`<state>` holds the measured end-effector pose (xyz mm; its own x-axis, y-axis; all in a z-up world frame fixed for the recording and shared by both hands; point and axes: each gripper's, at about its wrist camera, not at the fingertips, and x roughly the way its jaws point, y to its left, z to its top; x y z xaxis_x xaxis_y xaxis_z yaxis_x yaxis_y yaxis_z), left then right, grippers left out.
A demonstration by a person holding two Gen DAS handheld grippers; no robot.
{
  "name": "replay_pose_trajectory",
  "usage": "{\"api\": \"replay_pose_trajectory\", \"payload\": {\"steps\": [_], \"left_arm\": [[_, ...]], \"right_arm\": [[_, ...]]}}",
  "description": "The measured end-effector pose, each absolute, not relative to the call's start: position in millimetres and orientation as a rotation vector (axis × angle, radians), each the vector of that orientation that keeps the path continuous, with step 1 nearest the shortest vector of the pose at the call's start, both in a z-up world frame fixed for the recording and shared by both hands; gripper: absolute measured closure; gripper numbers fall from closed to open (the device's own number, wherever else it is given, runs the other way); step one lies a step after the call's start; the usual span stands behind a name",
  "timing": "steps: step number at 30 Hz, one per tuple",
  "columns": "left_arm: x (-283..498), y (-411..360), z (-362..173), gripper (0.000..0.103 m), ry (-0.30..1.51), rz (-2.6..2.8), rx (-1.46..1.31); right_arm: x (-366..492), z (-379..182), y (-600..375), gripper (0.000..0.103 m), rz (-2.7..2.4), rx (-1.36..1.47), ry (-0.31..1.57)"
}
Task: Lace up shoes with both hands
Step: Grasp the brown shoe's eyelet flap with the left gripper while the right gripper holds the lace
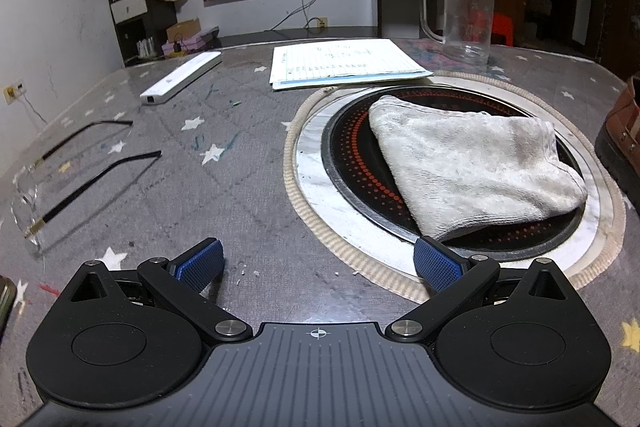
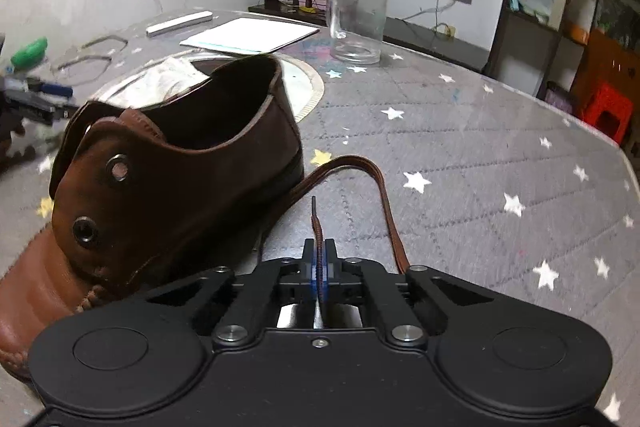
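A brown leather shoe (image 2: pixel 168 167) stands on the grey starred tablecloth, left of my right gripper (image 2: pixel 320 259), with two metal eyelets (image 2: pixel 118 169) facing me. My right gripper is shut on the tip of the brown shoelace (image 2: pixel 384 203), which loops out from under the shoe and back to the jaws. The aglet sticks up past the fingers. My left gripper (image 1: pixel 320 263) is open and empty, low over the cloth; the shoe (image 1: pixel 622 139) shows only at the far right edge of its view. The left gripper also shows in the right wrist view (image 2: pixel 44 99), left of the shoe.
A grey towel (image 1: pixel 472 163) lies on a round black cooktop (image 1: pixel 352 163) set in the table. Eyeglasses (image 1: pixel 60 187), a white bar (image 1: pixel 180 79), papers (image 1: pixel 344 63) and a clear glass jar (image 1: pixel 466 19) lie farther back.
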<state>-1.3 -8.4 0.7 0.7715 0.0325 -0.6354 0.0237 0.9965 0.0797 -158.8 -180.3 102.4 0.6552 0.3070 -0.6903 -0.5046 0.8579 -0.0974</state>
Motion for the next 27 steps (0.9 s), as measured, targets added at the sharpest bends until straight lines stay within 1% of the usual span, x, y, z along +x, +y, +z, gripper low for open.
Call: {"api": "replay_pose_trajectory", "payload": {"steps": [4,6,11,17,20,22,24,25,26,27], "left_arm": [[-9,-33,5,0.001,0.687,-0.079,0.184],[-16,-48,10,0.001,0.655,-0.124,0.233],[-30,-72,27,0.001,0.613,-0.263,0.254],[-56,-110,56,0.002,0.504,-0.435,0.293],[-70,-133,68,0.004,0.451,-0.521,0.318],[-75,-147,74,0.015,0.433,-0.57,0.346],[-81,-163,79,0.019,0.414,-0.623,0.382],[-85,-175,82,0.027,0.4,-0.662,0.408],[-85,-180,82,0.03,0.397,-0.675,0.418],[-84,-191,83,0.036,0.397,-0.711,0.446]], "right_arm": [[-169,108,-179,0.101,0.468,-0.325,0.689],[-174,112,-180,0.101,0.469,-0.334,0.677],[-199,131,-181,0.101,0.483,-0.37,0.635],[-223,147,-180,0.101,0.496,-0.395,0.599],[-236,155,-181,0.101,0.503,-0.394,0.581],[-245,159,-180,0.101,0.513,-0.405,0.571],[-252,161,-179,0.101,0.527,-0.416,0.571],[-256,162,-177,0.101,0.533,-0.426,0.57],[-258,162,-176,0.101,0.537,-0.435,0.57],[-261,162,-176,0.101,0.542,-0.441,0.57]]}}
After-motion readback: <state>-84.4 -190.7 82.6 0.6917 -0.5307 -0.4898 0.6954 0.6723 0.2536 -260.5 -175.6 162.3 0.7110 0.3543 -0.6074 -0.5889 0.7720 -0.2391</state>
